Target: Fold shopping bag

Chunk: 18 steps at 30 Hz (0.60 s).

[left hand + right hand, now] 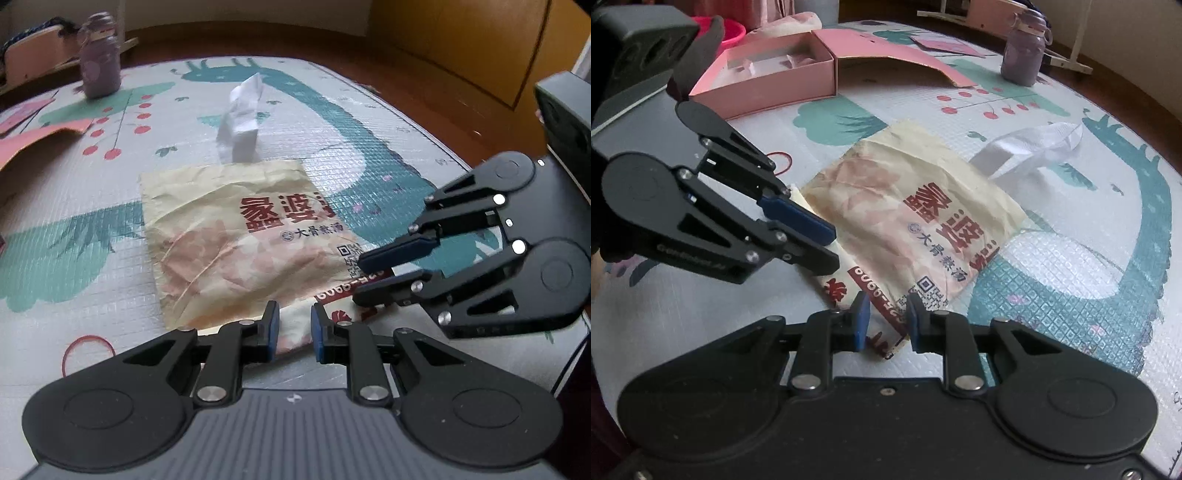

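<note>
**Cream shopping bag lies flat between two part-spread grippers**

Cream-coloured and crumpled, the shopping bag (236, 236) lies flat on a play mat (369, 122) printed with a teal dinosaur and red cherries. Red characters and a small square code are printed on the bag's face. Its white handle (242, 118) stands up at the far edge.

From the left wrist camera, the left gripper (294, 330) sits at the bag's near edge. Its blue-padded fingers stand slightly apart, and bag fabric shows in the gap, though the pads do not press on it. The right gripper (373, 275) reaches in from the right, over the bag's near right corner, its fingers a little apart. This view alone shows the wooden floor (424, 85) beyond the mat's far edge.

From the right wrist camera, the right gripper's fingers hang slightly spread above the bag's printed near corner, not pinching it. The left gripper enters from the left, its tips over the bag's left edge. Only this view shows an open pink box (768, 74) at the far left, with a pink bowl (733, 31) behind it. The handle lies to the far right here.

Both views show a purple bottle (99, 62) standing at the far side and a red rubber band (86, 350) lying beside the bag.
</note>
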Motion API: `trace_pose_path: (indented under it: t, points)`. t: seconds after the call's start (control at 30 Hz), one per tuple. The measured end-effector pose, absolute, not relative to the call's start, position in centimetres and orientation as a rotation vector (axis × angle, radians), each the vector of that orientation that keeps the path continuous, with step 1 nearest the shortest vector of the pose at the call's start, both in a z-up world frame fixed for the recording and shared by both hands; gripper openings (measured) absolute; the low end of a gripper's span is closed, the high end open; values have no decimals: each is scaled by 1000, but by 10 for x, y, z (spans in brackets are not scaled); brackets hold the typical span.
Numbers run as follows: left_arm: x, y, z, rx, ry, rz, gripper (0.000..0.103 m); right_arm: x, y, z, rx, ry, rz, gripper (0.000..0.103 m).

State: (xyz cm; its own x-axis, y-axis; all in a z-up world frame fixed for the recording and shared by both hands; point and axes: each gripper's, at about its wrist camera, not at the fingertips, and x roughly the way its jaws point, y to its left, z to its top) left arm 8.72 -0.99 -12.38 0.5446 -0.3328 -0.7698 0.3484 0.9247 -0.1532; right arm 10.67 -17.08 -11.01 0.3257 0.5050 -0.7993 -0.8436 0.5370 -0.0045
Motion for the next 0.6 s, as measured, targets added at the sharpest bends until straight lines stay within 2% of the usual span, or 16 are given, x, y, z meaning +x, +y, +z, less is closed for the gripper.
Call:
trace_pose_path:
  t: [0.2, 0.37, 0.47, 0.6]
  points:
    - [82, 23, -118, 24, 950, -384, 19, 103, -169, -109, -513, 821, 933, 20]
    - [79, 22, -115, 97, 947, -407, 19, 105, -170, -109, -495, 835, 931, 20]
    - [71, 11, -114, 250, 899, -467, 20, 107, -171, -110, -486, 843, 934, 20]
    - [49, -17, -118, 633, 792, -551, 20, 113, -172, -110, -461, 867, 952, 20]
